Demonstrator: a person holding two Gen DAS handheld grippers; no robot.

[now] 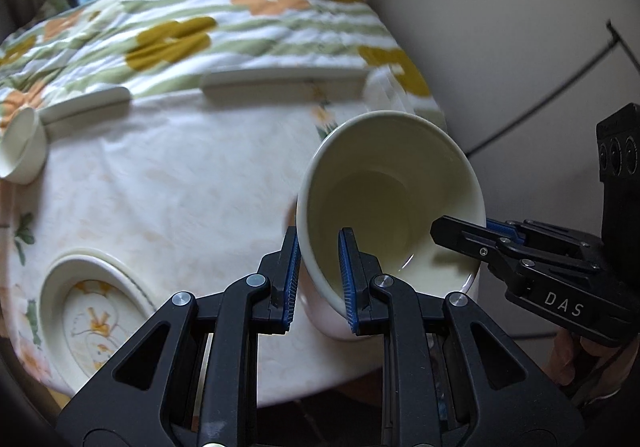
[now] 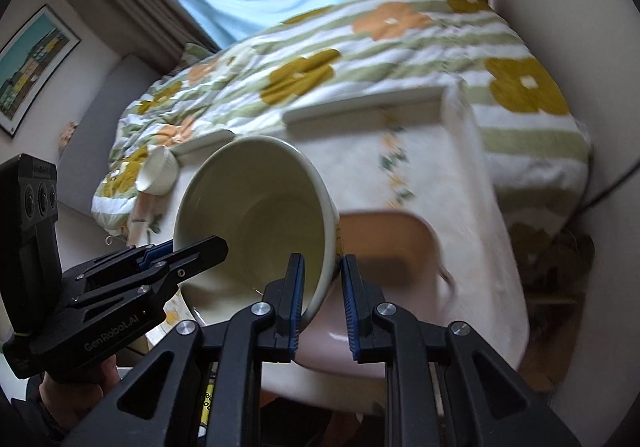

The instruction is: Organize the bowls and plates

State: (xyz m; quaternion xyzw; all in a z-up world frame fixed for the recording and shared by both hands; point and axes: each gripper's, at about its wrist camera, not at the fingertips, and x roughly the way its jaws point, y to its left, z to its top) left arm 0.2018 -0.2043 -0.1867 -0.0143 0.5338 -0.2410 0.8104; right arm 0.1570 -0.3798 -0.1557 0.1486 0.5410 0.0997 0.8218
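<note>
A large cream bowl (image 1: 384, 199) (image 2: 256, 215) hangs tilted above the table, its open side facing the cameras. My left gripper (image 1: 320, 247) is shut on the bowl's rim, one blue pad inside the wall and one outside. My right gripper (image 2: 322, 271) is shut on the opposite rim in the same way. Each wrist view shows the other gripper: the right gripper (image 1: 464, 231) at the bowl's right edge, the left gripper (image 2: 188, 249) at its left edge. Hands hold both handles.
The table (image 1: 180, 187) (image 2: 460, 175) has a pale floral cloth. On it are a floral dish (image 1: 92, 311), a small white bowl (image 1: 22, 151) (image 2: 158, 173), two flat plates (image 1: 280, 81) (image 1: 86, 103) at the far edge, and a peach square dish (image 2: 392, 243). A flowered quilt (image 2: 380, 47) lies behind.
</note>
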